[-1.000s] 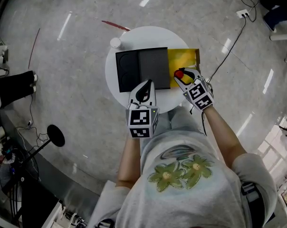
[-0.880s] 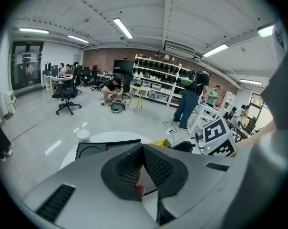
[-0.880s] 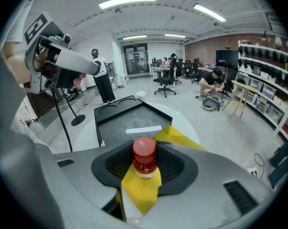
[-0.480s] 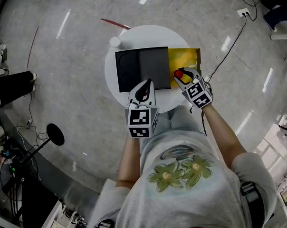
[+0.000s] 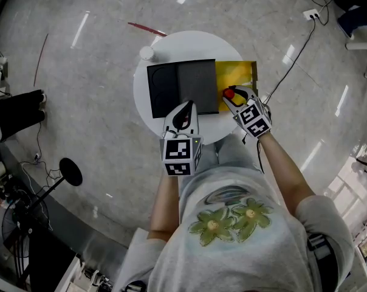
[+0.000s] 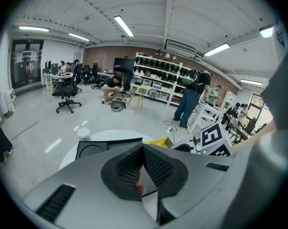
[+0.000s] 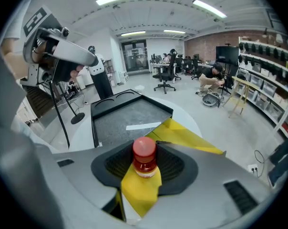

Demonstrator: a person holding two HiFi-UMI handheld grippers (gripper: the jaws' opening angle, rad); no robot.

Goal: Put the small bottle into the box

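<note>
Pinching small bottle [image 7: 145, 165] below red cap [image 7: 145, 146] with right hand-held gripper [image 7: 145, 159], above yellow box [image 7: 188, 136]. Likely light, stiff, slick; keep mid-body hold. Nothing in left hand-held gripper [image 6: 143, 149], pressed together.

Glossy grey concrete floor [image 5: 80, 102] streaked with light reflections, round white table [image 5: 141, 102], long ceiling strip lights [image 6: 125, 26], dark red brick back wall [image 6: 103, 56], white storage shelving [image 6: 156, 75] (stocked with bins), black swivel office chair [image 6: 67, 92], thin black cable [image 5: 296, 56] trailing across the floor

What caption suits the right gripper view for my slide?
Right gripper holds the red-capped small bottle over the yellow box, black tray beyond.
</note>
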